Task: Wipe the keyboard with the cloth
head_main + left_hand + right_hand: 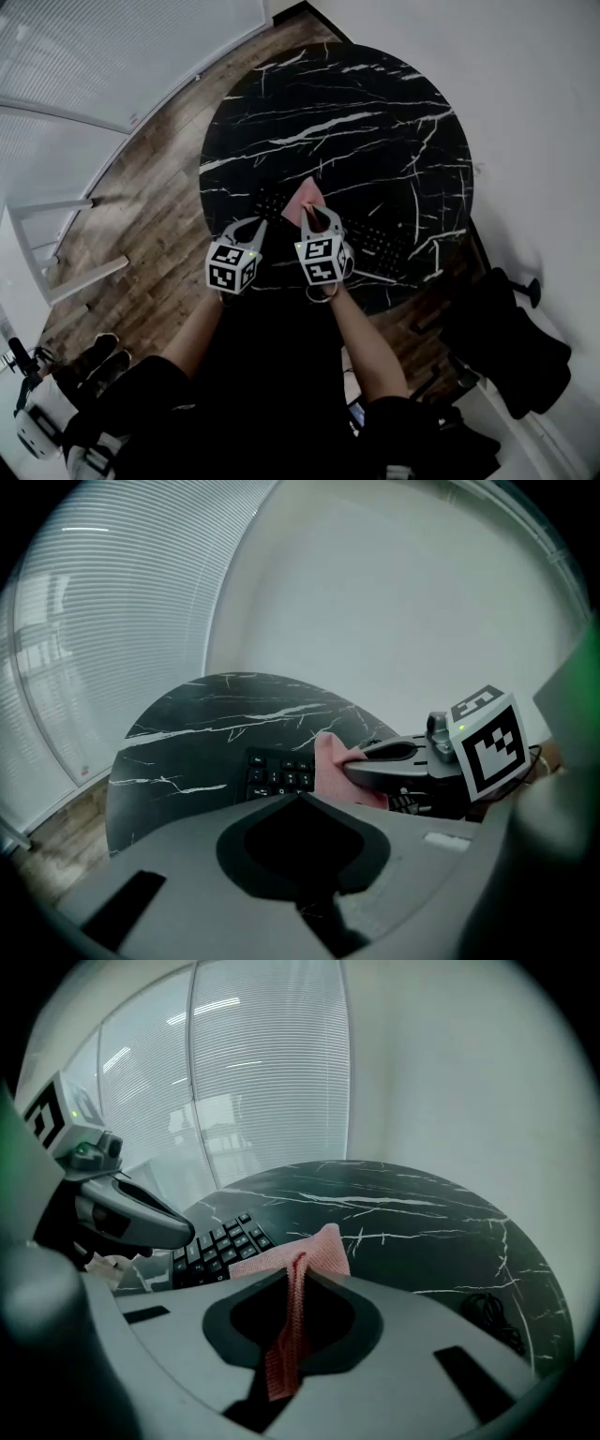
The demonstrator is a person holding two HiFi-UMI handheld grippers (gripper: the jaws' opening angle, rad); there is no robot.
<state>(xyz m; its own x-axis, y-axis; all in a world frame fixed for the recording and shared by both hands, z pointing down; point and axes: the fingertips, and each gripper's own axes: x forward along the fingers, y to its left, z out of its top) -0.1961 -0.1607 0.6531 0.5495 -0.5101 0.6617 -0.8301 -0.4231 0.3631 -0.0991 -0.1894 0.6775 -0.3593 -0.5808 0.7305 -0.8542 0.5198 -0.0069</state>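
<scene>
A black keyboard [380, 246] lies along the near edge of a round black marble table [356, 112]. My right gripper [315, 212] is shut on a pink cloth [307, 197], and the cloth's free corner rests on the keys toward the keyboard's left end. In the right gripper view the cloth [302, 1258] runs up between the jaws and spreads past the keyboard [220, 1243]. My left gripper [257, 225] hovers beside it at the keyboard's left end, jaws together, holding nothing. The left gripper view shows the keyboard [275, 775], the cloth [329, 759] and the right gripper [370, 764] from the side.
A thin black cable [489, 1311] lies on the table at the right. A white frame [56, 258] stands on the wood floor at the left, with shoes [94, 356] near it. A black bag [511, 347] sits by the white wall at the right.
</scene>
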